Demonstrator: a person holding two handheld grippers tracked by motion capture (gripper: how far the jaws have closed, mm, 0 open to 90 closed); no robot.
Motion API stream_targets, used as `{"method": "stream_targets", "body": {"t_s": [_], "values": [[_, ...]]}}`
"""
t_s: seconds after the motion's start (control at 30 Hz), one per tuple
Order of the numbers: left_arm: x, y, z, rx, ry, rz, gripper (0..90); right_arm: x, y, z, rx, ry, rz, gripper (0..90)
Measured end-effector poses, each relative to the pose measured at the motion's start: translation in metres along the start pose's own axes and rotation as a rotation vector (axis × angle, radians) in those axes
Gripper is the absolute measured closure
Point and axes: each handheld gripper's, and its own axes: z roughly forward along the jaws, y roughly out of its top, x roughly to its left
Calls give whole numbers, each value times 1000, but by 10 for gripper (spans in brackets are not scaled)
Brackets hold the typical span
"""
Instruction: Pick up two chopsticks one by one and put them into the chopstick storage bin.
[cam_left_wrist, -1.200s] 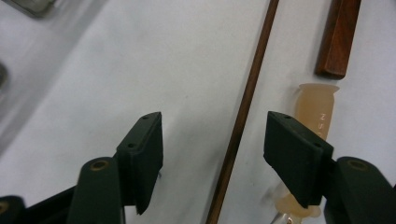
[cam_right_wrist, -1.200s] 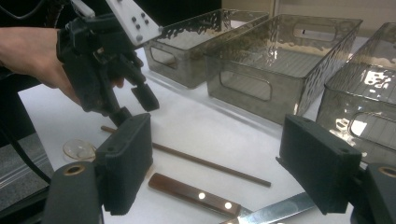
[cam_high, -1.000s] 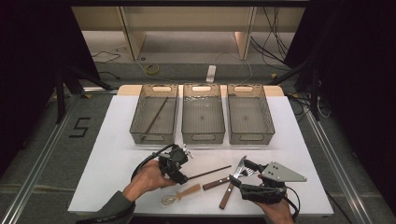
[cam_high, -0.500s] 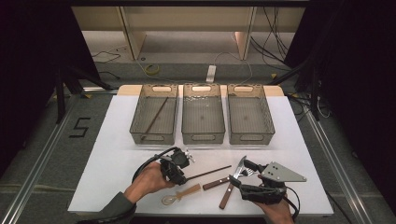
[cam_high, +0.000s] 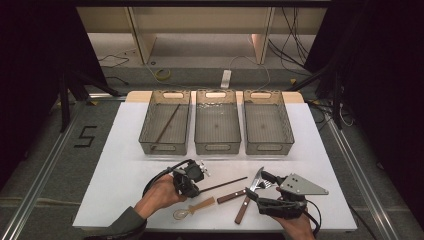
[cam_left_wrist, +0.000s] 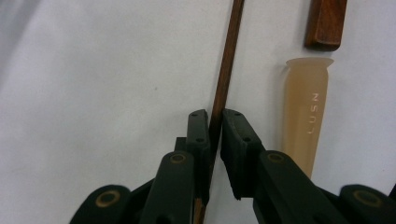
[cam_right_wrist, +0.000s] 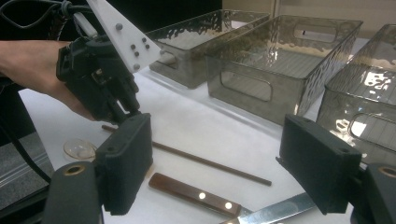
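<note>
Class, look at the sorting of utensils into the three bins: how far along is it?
Done: one chopstick lies in the left bin. In hand: the left hand-held gripper, jaws just closing, clamps the second chopstick. Left: spoon, two knives on the table.

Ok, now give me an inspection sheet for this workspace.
Surface: white table, flat and clean.
Job's things: chopstick lying on the table; second chopstick in the left bin; middle bin and right bin: nothing seen inside.
Clutter: spoon, wooden-handled knife, second wooden handle.
Grippers: left tool has just been closing, shut on the chopstick; right tool open above the knife.
Cables: tool cable loops on the table; floor cables behind.
Surroundings: floor mark 5, power strip.
</note>
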Motion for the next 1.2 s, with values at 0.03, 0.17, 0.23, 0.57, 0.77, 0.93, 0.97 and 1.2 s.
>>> {"method": "stream_targets", "body": {"t_s": [0.03,0.17,0.23,0.57,0.77,0.93,0.97,1.2], "values": [[0,0,0,-2,1,2,805,0,0,0,1,0,0,261],[-1,0,0,1,5,22,822,0,0,0,2,-1,0,261],[-2,0,0,-3,8,29,833,0,0,0,-1,-1,1,261],[0,-1,0,-22,-6,26,844,-1,0,1,-2,0,6,261],[4,0,-6,-40,-11,20,845,-2,0,0,-2,-2,8,261],[9,-1,-17,-76,-14,-11,845,-1,0,0,0,0,7,261],[10,-1,-20,-82,-16,-12,845,-1,0,0,0,0,6,261],[18,-3,-35,-132,-17,-37,845,-1,0,0,0,0,7,261]]}}
